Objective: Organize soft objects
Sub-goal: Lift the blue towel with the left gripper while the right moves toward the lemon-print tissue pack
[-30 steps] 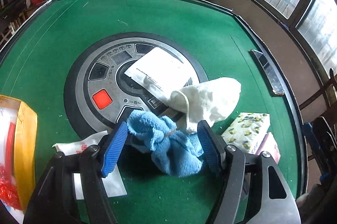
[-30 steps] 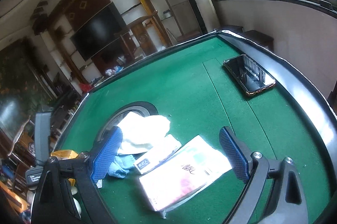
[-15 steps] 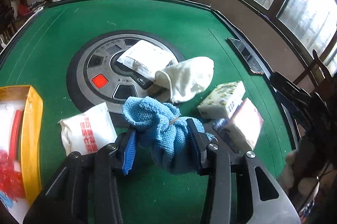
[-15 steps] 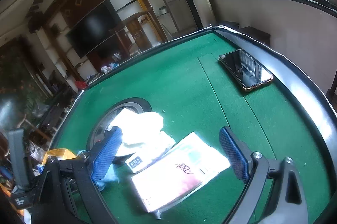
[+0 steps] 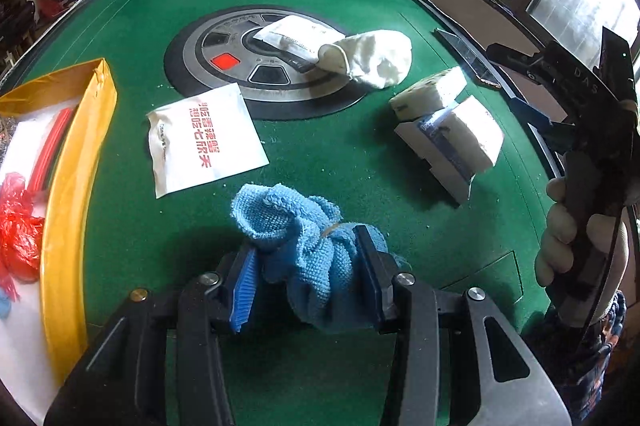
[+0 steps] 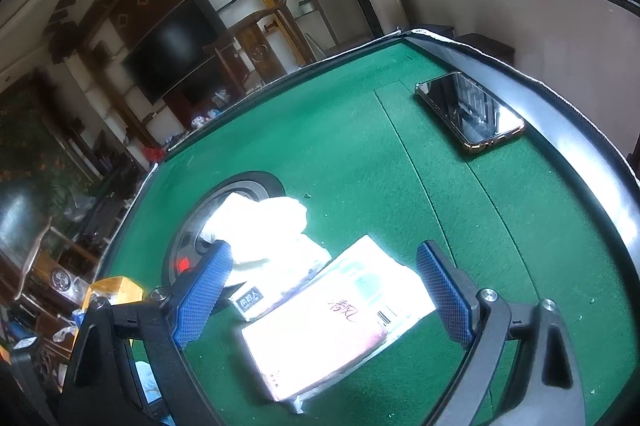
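I have the green felt table [image 5: 344,6] filling both views, its round grey control panel [image 5: 240,74] set in the middle. At the left edge of the left wrist view sits a yellow-walled box [image 5: 76,146] with red plastic [image 5: 20,226] inside. Toward the right of that view lie two tissue packs, the larger one [image 5: 456,142] near me and a patterned one [image 5: 432,92] just behind it, touching. A white packet with red print [image 5: 200,142] lies flat on the felt beside the panel. A white cloth [image 5: 372,58] rests on the panel's rim, overlapping a white sachet [image 5: 296,34]. A phone [image 6: 470,112] lies near the far table rail.

My left gripper [image 5: 308,274] is clamped on the bunched blue towel [image 5: 300,238], both pads pressed into the fabric, narrowed to roughly a third of its spread, with the towel held above the felt near the front edge. My right gripper [image 6: 324,290] stands wide apart with nothing gripped; the larger tissue pack [image 6: 332,322] lies on the table below the gap between its pads. The person's right hand [image 5: 560,238] grips that tool's handle at the right of the left wrist view.
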The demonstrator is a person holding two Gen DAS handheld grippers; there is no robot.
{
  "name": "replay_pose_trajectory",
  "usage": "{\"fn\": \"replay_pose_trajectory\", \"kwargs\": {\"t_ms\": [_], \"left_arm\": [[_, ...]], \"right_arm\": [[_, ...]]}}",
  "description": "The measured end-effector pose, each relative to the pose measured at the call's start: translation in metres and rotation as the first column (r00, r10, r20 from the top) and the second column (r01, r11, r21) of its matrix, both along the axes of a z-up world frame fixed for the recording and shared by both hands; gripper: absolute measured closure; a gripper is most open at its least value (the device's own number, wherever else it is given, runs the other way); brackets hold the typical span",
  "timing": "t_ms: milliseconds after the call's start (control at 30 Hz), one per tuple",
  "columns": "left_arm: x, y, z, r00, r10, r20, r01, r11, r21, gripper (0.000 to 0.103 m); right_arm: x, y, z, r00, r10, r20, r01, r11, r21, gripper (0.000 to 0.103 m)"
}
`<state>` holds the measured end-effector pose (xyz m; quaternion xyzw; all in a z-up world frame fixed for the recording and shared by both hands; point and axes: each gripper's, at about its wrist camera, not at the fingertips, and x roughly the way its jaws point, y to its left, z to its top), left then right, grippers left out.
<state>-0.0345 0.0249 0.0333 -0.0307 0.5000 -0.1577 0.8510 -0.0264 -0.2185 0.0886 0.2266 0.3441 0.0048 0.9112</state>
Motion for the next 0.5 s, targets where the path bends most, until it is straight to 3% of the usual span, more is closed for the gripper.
{"fn": "replay_pose_trajectory", "kwargs": {"t_ms": [100, 233, 300, 500], "left_arm": [[0.003, -0.007, -0.007, 1.000, -0.002, -0.001, 0.002, 1.000, 0.013, 0.056], [0.004, -0.009, -0.009, 0.999, -0.006, 0.036, 0.005, 1.000, 0.014, 0.056], [0.001, -0.005, -0.008, 0.999, -0.013, 0.038, 0.013, 1.000, -0.009, 0.063], [-0.024, 0.022, 0.010, 0.999, -0.014, 0.053, 0.020, 0.993, -0.114, 0.064]], "right_arm": [[0.002, -0.002, -0.005, 1.000, 0.011, -0.013, -0.010, 1.000, 0.025, 0.013], [0.003, 0.000, -0.007, 0.999, 0.027, -0.018, -0.027, 0.999, 0.032, 0.013], [0.003, 0.001, -0.008, 0.999, 0.036, -0.015, -0.035, 0.999, 0.038, 0.013], [0.006, 0.004, -0.011, 0.997, 0.074, -0.004, -0.073, 0.995, 0.064, 0.013]]}}
